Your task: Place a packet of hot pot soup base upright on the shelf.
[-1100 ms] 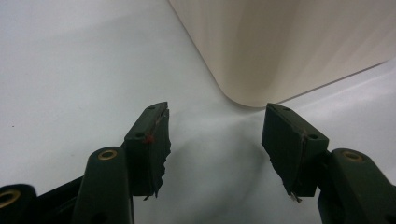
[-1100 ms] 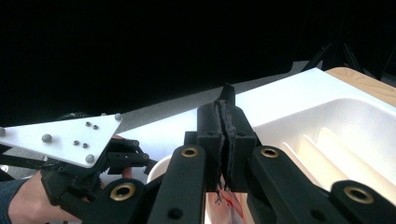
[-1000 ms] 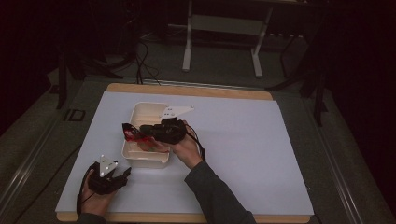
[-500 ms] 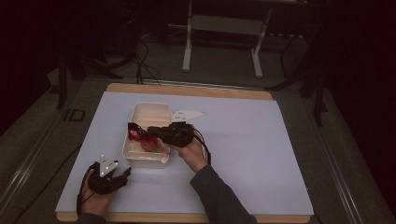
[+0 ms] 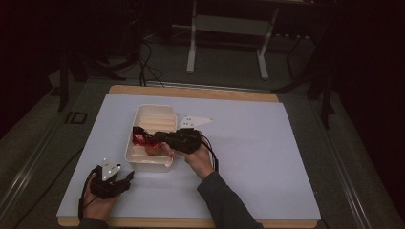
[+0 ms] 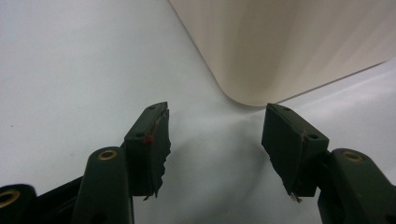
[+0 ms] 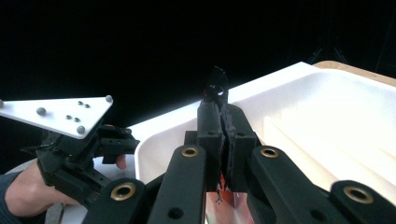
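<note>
Over the near end of the shallow cream plastic tray (image 5: 154, 125), I hold my right claw (image 5: 143, 139) pinched tight on a thin, crinkly red and black wrapper (image 5: 139, 137), its jaws meeting with only the sheet between them. From the right gripper view the wrapper's (image 7: 217, 87) dark tip sticks up just past the jaw ends, with a reddish, shiny bit hanging below, and the tray's (image 7: 327, 121) white ribbed floor spreads out to the right. I judge this wrapper to be very light and limp, a foil or film that folds and slips sooner than it bears any push, so it wants a firm pinch across a flat edge or a corner, not a grab at its bulk; too little bite and it could slide free, though it is not fragile. My left claw (image 5: 125, 177) rests low on the pale blue bench (image 5: 267, 157) just beside the tray's near left corner, jaws standing wide apart with nothing between them; in the left gripper view its claw (image 6: 215, 140) faces the tray's (image 6: 280, 46) rounded cream outer wall, near but not touching it.
</note>
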Demonstrator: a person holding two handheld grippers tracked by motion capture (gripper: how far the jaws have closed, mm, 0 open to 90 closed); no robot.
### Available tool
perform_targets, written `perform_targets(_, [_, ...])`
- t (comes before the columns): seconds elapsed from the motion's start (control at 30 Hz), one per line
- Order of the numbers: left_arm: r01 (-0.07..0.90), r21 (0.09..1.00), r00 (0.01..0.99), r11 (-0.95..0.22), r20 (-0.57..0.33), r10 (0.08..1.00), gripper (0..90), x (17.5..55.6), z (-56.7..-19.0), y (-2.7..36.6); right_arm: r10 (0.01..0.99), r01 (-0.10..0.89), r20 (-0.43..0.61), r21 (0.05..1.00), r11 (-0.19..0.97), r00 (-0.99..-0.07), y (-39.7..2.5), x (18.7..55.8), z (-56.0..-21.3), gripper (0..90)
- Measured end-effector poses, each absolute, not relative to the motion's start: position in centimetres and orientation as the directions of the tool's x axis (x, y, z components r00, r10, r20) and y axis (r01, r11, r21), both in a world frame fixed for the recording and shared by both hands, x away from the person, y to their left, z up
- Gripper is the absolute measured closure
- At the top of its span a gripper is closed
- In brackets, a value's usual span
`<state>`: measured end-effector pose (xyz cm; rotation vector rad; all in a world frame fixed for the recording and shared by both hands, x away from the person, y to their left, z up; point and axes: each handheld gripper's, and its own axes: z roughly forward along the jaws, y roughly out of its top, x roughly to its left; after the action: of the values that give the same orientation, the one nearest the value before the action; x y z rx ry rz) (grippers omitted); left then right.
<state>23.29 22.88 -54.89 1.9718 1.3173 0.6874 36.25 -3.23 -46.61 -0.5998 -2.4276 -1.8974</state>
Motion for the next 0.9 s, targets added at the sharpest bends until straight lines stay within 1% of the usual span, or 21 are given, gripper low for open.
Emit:
perform_targets(0.27, [0.587,0.76,0.356,-0.279,0.067,0.932,41.6,23.3,-54.9,22.9,0.308,0.304,0.236,0.933,0.193,-0.922,-4.0,36.0,-47.7,87.4])
perform_targets(0.3, [0.586,0.761,0.356,-0.279,0.068,0.932,41.6,23.3,-54.9,22.9,0.338,0.299,0.206,0.921,0.251,-0.918,-4.0,35.8,-48.1,87.7])
perform_targets(0.37, [0.587,0.761,0.355,-0.276,0.064,0.933,41.5,23.3,-54.9,22.9,0.339,0.299,0.204,0.919,0.257,-0.918,-4.1,35.8,-48.6,87.6])
perform_targets(0.4, [0.589,0.759,0.356,-0.278,0.066,0.932,41.5,23.3,-54.9,22.9,0.33,0.326,0.243,0.917,0.229,-0.912,-4.4,35.9,-48.9,87.5])
perform_targets(0.43, [0.589,0.759,0.356,-0.278,0.066,0.932,41.6,23.3,-54.9,22.9,0.335,0.339,0.258,0.917,0.212,-0.906,-4.7,35.9,-49.0,87.5])
perform_targets(0.63, [0.59,0.758,0.355,-0.278,0.065,0.932,41.5,23.3,-54.9,22.9,0.349,0.32,0.226,0.916,0.241,-0.91,-4.7,35.9,-48.6,86.0])
perform_targets(0.73, [0.588,0.76,0.355,-0.277,0.065,0.933,41.5,23.3,-54.9,22.9,0.384,0.342,0.235,0.909,0.24,-0.893,-4.8,36.2,-48.4,73.5])
perform_targets(0.77, [0.588,0.76,0.355,-0.277,0.065,0.933,41.5,23.3,-54.9,22.9,0.384,0.342,0.235,0.909,0.24,-0.893,-4.8,36.2,-48.4,73.5])
perform_targets(0.8, [0.589,0.759,0.356,-0.278,0.066,0.932,41.5,23.3,-54.9,22.9,0.393,0.348,0.236,0.905,0.245,-0.889,-4.9,36.3,-48.4,66.2])
perform_targets(0.9, [0.589,0.759,0.355,-0.276,0.064,0.933,41.5,23.3,-54.9,22.9,0.402,0.356,0.241,0.902,0.243,-0.883,-5.2,36.4,-48.3,61.8])
